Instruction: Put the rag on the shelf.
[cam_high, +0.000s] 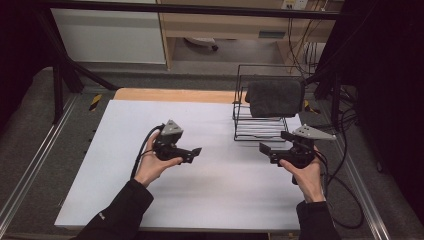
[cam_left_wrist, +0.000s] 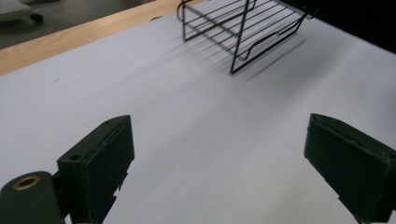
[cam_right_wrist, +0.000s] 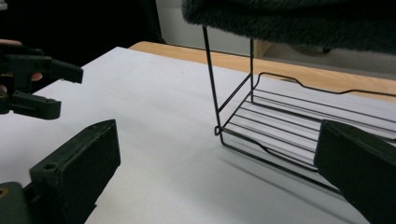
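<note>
Both grippers hang low over the white worktop (cam_high: 210, 190) with nothing in them, which reads as hands pulled clear of the work or poised to go in for it. The left gripper (cam_high: 196, 152) sits mid-worktop, its fingers (cam_left_wrist: 100, 163) spread wide apart with only bare white surface between them, aimed roughly toward the rack. The right gripper (cam_high: 264, 148) is held just in front of the wire rack (cam_high: 260, 127), fingers (cam_right_wrist: 79, 163) likewise standing well apart and closed on nothing; its own camera looks straight into the rack's lower tier, so it is the nearer hand to the work. The rack stands at the far right of the worktop, near the wooden strip along the back edge, a thin black wire frame with an open slatted bottom shelf and slim uprights. Draped over its top is the dark grey cloth (cam_high: 275, 97), folded or bunched into a thick pad that hangs a little over the front and hides the upper rails. It looks soft and fuzzy, like a towel or fleece, its nap showing in the right gripper view (cam_right_wrist: 289, 21). Resting up there, it is off the surface and easy to reach from the front, and the light frame beneath could shift if the cloth is tugged sideways.
</note>
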